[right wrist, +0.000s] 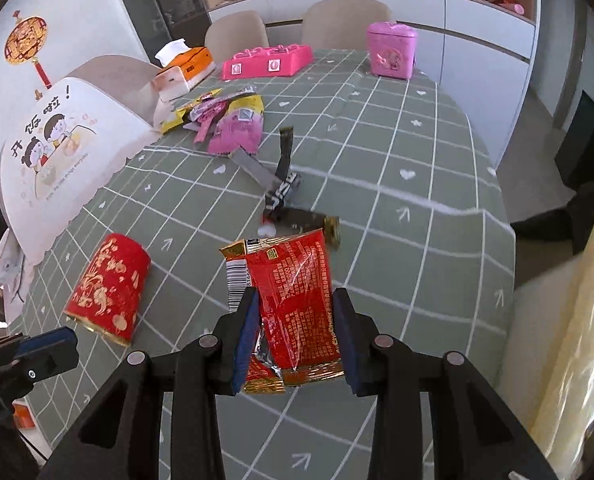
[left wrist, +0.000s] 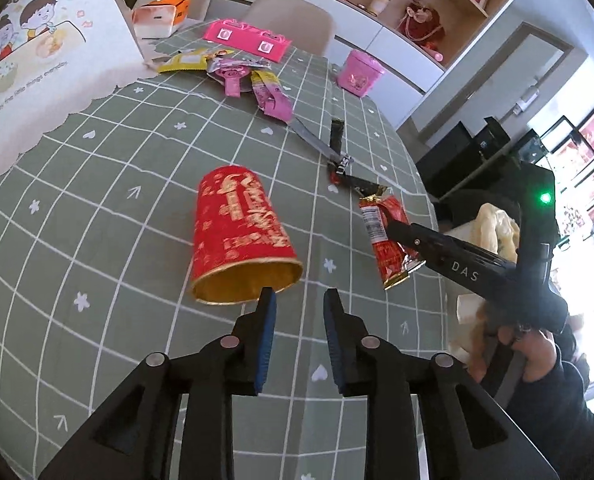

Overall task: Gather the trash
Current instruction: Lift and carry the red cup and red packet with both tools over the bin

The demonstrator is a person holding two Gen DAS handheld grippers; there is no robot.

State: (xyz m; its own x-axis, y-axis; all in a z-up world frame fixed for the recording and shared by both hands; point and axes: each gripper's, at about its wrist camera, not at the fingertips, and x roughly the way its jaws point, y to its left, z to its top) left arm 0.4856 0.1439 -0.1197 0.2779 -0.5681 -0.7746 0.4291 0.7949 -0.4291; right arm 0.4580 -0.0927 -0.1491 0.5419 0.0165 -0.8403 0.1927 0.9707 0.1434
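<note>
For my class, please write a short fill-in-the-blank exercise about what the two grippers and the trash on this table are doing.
1. The red paper cup with gold lettering lies on its ____ on the green checked tablecloth.
2. The right gripper is shut on a red foil ____.
3. The left gripper holds ____.
4. The pink lidded bin stands at the table's ____ end.

Missing words: side; wrapper; nothing; far

Home dining room: clothed table (right wrist: 417, 152), chairs (right wrist: 345, 20)
</note>
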